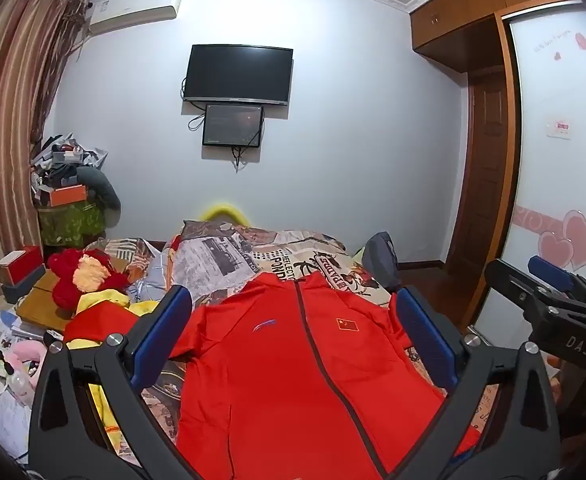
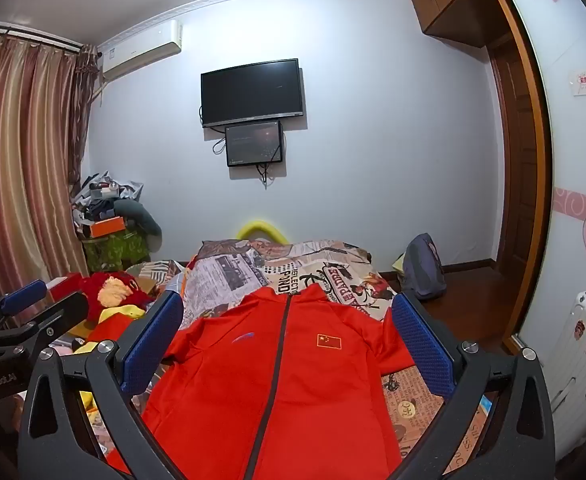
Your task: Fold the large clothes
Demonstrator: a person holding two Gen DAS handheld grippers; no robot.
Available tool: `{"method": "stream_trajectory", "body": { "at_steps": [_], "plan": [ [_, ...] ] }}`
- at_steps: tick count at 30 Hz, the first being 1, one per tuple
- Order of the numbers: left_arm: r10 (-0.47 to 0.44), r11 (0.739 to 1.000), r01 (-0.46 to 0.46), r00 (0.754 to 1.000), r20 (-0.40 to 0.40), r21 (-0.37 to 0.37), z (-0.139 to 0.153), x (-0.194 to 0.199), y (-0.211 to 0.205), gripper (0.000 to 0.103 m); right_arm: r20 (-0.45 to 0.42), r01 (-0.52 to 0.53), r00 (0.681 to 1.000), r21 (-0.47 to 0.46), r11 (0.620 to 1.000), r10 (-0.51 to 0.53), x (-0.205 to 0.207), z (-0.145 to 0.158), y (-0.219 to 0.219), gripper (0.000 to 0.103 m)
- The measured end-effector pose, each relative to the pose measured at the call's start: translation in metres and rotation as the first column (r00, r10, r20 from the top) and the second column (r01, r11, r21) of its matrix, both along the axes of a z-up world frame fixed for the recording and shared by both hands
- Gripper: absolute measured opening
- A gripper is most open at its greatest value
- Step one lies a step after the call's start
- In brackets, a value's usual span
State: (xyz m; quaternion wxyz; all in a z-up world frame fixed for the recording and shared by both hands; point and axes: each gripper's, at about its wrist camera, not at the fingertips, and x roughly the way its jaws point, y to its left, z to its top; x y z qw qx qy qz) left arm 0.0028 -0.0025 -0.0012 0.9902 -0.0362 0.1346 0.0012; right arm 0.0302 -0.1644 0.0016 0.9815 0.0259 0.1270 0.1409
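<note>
A red zip-up jacket (image 1: 277, 364) with a dark zipper and a small flag badge lies spread flat, front up, on the bed; it also shows in the right wrist view (image 2: 269, 376). My left gripper (image 1: 293, 308) is open and empty, held above the jacket's chest. My right gripper (image 2: 287, 312) is open and empty, also above the jacket's upper part. The right gripper also shows at the right edge of the left wrist view (image 1: 553, 280), and the left gripper at the left edge of the right wrist view (image 2: 25, 300).
The bed has a newspaper-print cover (image 1: 253, 256). A red plush toy (image 1: 81, 276), yellow and red cloth and boxes clutter the left side. A grey backpack (image 2: 423, 266) sits right of the bed. A white suitcase (image 2: 573, 364) and wardrobe stand at right.
</note>
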Motion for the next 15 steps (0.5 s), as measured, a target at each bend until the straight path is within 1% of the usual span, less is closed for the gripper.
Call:
{"method": "stream_trajectory", "body": {
  "at_steps": [7, 13, 15],
  "plan": [
    [0.024, 0.999, -0.023, 1.000, 0.003, -0.026, 0.000, 0.004, 0.006, 0.103, -0.007, -0.001, 1.000, -0.010, 1.000, 0.001, 0.000, 0.000, 0.001, 0.103],
    [0.026, 0.999, -0.027, 1.000, -0.009, -0.025, 0.000, 0.012, 0.001, 0.103, -0.014, -0.004, 1.000, -0.009, 1.000, 0.004, 0.002, -0.005, 0.004, 0.103],
    [0.030, 0.999, -0.030, 1.000, -0.001, -0.039, 0.002, 0.005, 0.010, 0.103, -0.019, -0.006, 1.000, -0.014, 1.000, 0.005, 0.003, -0.004, 0.005, 0.103]
  ]
}}
